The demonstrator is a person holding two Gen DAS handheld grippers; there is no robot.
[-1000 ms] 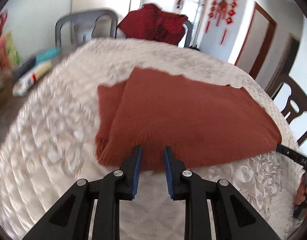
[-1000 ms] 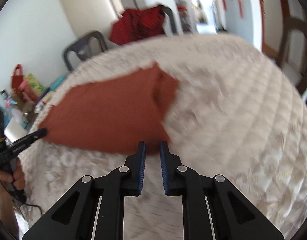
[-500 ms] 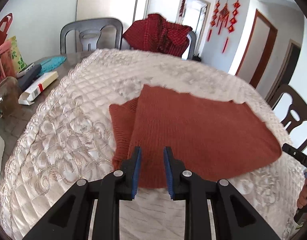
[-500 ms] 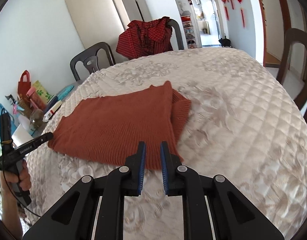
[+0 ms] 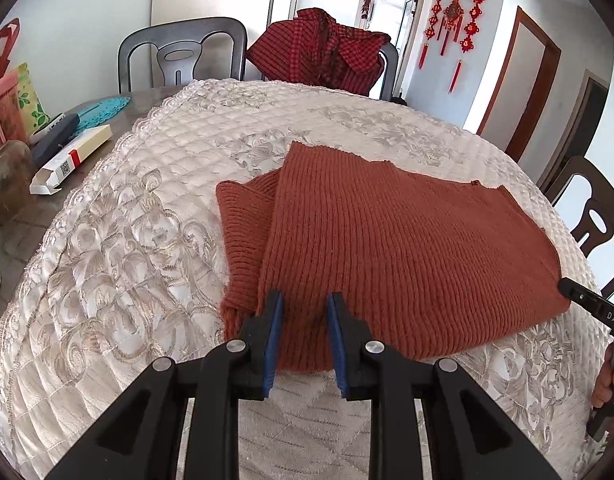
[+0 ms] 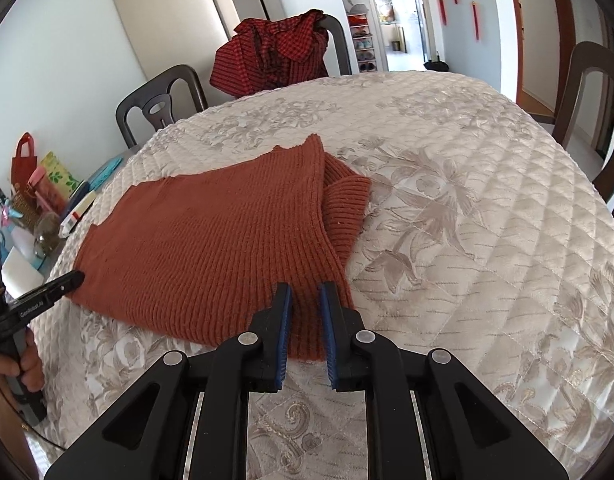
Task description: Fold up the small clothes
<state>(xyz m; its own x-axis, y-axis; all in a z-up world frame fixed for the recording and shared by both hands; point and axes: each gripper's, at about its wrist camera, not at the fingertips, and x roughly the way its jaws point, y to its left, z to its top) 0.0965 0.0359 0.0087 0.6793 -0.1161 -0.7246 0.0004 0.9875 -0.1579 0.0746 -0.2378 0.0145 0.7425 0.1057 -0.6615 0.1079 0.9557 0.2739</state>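
While the sweater point(image 5: 391, 248) lies folded flat on the quilt point(image 5: 119, 264), both grippers hang over its near edge, one per corner. Left gripper point(image 5: 303, 320) has a narrow gap, nothing pinched afaict. Right gripper point(image 6: 305, 308) same deal w/ a slimmer gap, pads not on the knit.

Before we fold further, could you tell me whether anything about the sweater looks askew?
Yes: the sweater lies mostly flat, but a ribbed flap sticks out past its left edge, slightly bunched on the quilt.
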